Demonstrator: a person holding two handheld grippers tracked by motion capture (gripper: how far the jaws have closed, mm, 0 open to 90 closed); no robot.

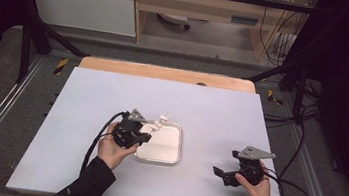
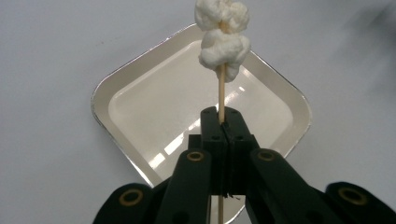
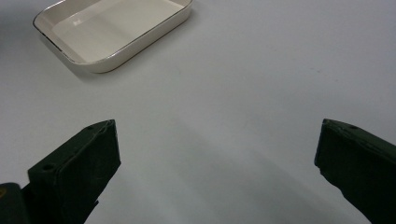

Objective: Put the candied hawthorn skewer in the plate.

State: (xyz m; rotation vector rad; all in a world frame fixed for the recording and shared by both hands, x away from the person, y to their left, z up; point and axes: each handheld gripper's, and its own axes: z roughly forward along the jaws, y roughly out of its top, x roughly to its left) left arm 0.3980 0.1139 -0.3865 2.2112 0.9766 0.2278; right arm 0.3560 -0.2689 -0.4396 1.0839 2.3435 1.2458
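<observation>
A thin wooden skewer (image 2: 222, 91) is being pinched between the closed jaws of the left hand-held gripper (image 2: 222, 122). In the left gripper view, its long axis is running straight out along the jaws, with a short stub showing beneath them. White puffy pieces (image 2: 223, 35) are being carried on the far end. In the high view, the skewer (image 1: 158, 124) is being pointed away from the person and to the right, over the far left corner of the shallow white tray (image 1: 168, 150). The tray is being borne by the white tabletop (image 1: 85, 112). The right hand-held gripper (image 1: 226, 175) is being held well apart from the tray, near the right front of the tabletop, with its jaws spread wide and nothing between them.
</observation>
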